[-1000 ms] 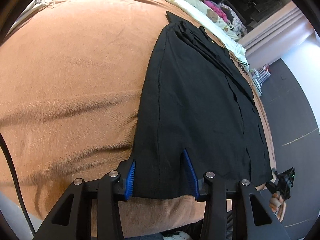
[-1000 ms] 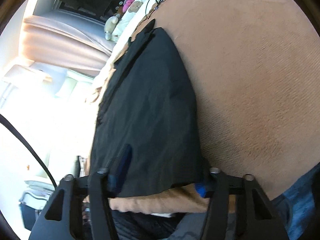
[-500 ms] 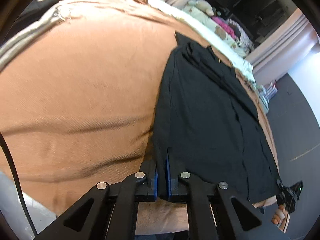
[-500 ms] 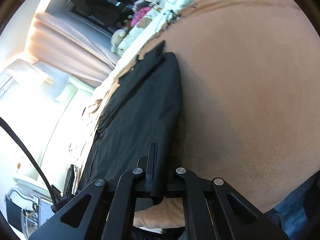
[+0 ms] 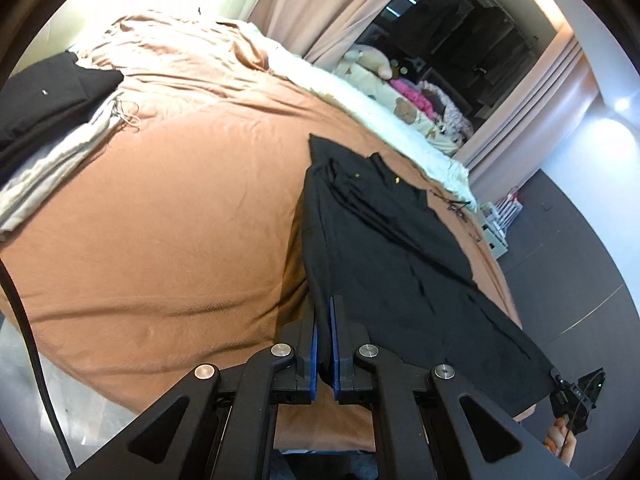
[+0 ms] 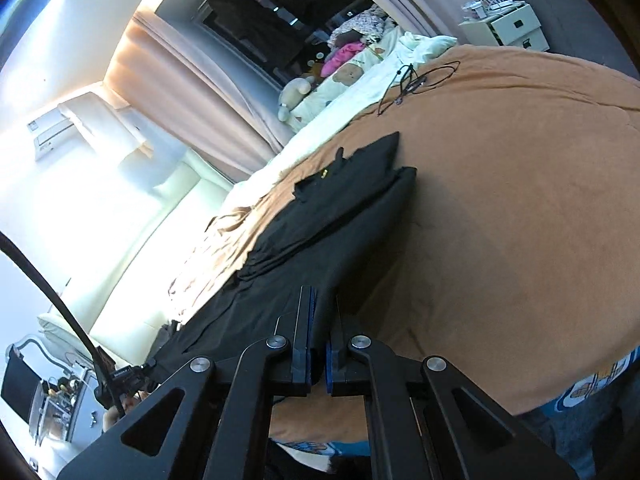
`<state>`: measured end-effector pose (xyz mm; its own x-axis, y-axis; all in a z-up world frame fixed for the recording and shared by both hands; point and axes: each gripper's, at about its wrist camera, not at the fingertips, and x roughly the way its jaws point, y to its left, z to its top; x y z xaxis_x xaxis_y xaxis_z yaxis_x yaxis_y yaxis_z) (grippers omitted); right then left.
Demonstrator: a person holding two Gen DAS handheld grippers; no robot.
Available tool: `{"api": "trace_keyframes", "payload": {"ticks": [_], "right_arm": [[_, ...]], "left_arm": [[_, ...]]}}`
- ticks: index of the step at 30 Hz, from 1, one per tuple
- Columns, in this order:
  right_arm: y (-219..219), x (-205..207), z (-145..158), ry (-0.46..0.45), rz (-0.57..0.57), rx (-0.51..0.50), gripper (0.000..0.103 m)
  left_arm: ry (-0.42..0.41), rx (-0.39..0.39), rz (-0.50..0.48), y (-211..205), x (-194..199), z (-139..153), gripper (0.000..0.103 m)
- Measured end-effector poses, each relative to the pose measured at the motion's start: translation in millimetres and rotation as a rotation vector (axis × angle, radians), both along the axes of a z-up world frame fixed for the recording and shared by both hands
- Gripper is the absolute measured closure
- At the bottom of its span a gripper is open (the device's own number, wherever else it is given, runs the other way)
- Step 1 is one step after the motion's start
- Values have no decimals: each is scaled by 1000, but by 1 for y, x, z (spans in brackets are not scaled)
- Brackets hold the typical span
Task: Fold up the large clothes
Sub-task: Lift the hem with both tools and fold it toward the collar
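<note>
A long black garment [image 5: 384, 240] lies lengthwise on a tan bed cover [image 5: 160, 208], its near hem lifted off the bed. My left gripper [image 5: 324, 312] is shut on the hem's left corner, the cloth pinched between its blue pads. In the right wrist view the same black garment [image 6: 320, 232] runs away from my right gripper [image 6: 322, 308], which is shut on the hem's other corner. The right gripper also shows at the lower right of the left wrist view, as a small black tool [image 5: 578, 394] held by a hand. The far collar end still rests flat on the bed.
A black garment [image 5: 44, 96] and a pale grey cloth [image 5: 52, 160] lie at the bed's far left. A white blanket [image 5: 360, 100], soft toys and pink items line the far side. A black cable [image 6: 416, 80] lies on the cover. A white bedside unit [image 6: 508, 28] stands beyond.
Both grippers closed on the garment's near hem corners, then rose and tipped up, lifting the hem off the bed; more of the room beyond the bed is now in view.
</note>
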<state>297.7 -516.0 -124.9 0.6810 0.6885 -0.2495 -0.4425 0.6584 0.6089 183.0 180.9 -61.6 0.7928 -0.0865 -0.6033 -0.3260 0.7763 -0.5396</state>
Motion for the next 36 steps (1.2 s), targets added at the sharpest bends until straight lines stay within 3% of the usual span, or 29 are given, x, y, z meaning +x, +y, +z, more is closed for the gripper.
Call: {"api": "trace_keyframes", "payload": {"ticks": [13,20,28,30,36], "right_arm": [[-30,-79,-7,-104,0,41,102],[-22,-90,-16,-136,10,23,103],[-8,-76,-8,-161,-16,-27,102],[-5,-72,3,-176,-13,-41,102],[-1,-37,39,-202,-42,-41,102]], "left_arm": [[-138,15,19,-10,-79,57,98],[-159,7,27,-14,-110,55,98],[-118,4,0,-7,-81,48,98],[-130,-25,-4,-1,-68,55,98],[-167,9,6,12,-21,91,98]]}}
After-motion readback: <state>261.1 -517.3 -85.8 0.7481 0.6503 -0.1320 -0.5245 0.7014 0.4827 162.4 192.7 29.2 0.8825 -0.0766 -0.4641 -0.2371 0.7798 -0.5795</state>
